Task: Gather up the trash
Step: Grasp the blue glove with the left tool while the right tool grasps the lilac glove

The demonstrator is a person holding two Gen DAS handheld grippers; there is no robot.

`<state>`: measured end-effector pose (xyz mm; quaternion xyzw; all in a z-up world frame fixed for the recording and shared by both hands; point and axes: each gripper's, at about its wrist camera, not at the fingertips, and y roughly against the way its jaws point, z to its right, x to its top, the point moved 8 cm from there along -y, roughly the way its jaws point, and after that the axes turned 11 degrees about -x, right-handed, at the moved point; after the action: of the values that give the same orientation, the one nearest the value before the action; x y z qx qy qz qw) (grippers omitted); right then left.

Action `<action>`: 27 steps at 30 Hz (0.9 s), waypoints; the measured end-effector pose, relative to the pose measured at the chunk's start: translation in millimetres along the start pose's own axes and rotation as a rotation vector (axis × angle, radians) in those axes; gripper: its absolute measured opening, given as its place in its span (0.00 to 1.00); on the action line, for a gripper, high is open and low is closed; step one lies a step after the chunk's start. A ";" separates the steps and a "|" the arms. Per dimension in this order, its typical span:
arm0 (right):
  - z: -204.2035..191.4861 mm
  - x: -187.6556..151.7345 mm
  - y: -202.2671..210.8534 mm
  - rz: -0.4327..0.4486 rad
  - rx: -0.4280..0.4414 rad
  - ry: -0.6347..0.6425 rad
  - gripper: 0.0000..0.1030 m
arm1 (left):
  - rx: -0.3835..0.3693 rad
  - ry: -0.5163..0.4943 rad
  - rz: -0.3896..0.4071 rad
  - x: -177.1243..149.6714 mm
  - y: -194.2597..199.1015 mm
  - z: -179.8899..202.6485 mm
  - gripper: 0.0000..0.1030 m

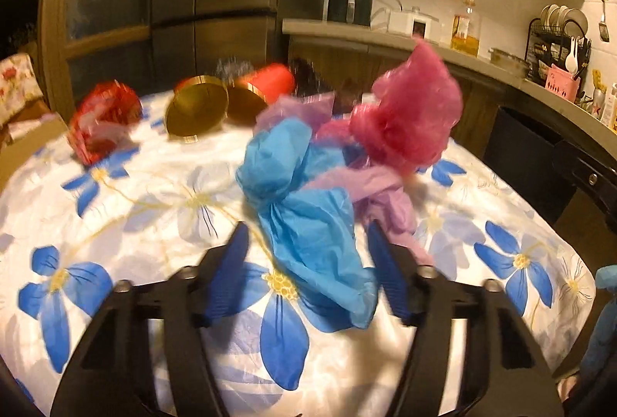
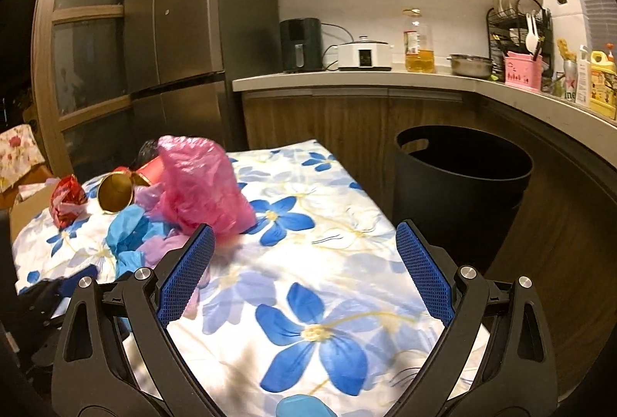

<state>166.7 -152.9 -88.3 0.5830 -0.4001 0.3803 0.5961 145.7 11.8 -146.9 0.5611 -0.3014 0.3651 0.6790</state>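
Left claw (image 1: 308,263) half open, straddling blue bag (image 1: 304,209), pads not gripping yet; lined up to pinch. Right claw (image 2: 304,274) wide, empty; pink bag (image 2: 200,185) ahead-left, bin (image 2: 462,178) ahead-right awaiting trash.

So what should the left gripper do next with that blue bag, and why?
Probably close the left gripper on the blue bag. The bag already lies between its fingers, but the pads do not seem to press it yet. Once gripped, it can go to the black bin beside the table.
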 end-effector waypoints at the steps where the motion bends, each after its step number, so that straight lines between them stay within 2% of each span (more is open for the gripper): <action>1: -2.3 -1.0 -0.4 -0.001 0.004 0.003 0.91 | -0.003 0.007 -0.014 -1.7 -2.4 -1.6 0.37; 2: -6.1 -2.7 -1.1 -0.004 0.010 0.009 0.91 | -0.001 0.013 -0.036 -4.6 -5.8 -4.6 0.25; 3: -10.2 -4.2 -1.7 -0.006 0.018 0.014 0.91 | -0.007 0.020 -0.055 -7.4 -8.4 -6.9 0.19; 4: -14.3 -6.0 -2.0 -0.009 0.026 0.019 0.91 | -0.019 0.030 -0.062 -9.0 -9.2 -8.0 0.08; 6: -22.6 -9.4 -3.3 -0.014 0.041 0.032 0.91 | -0.030 0.049 -0.048 -9.9 -4.7 -12.4 0.02; 13: -66.5 -27.1 -16.9 -0.056 0.123 0.079 0.90 | 0.018 0.101 0.062 5.4 33.2 -40.9 0.00; 17: -89.6 -33.1 -28.3 -0.071 0.156 0.115 0.84 | 0.032 0.102 0.110 16.1 51.1 -48.9 0.00; 23: -110.2 -45.2 -49.1 -0.147 0.190 0.141 0.65 | 0.039 0.095 0.121 21.2 55.1 -52.9 0.00; 27: -113.8 -53.3 -58.0 -0.188 0.193 0.151 0.50 | 0.036 0.094 0.120 21.1 56.2 -53.5 0.00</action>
<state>203.1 -40.2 -160.1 0.6422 -0.2595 0.4023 0.5987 110.5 73.6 -109.3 0.5364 -0.2957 0.4362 0.6592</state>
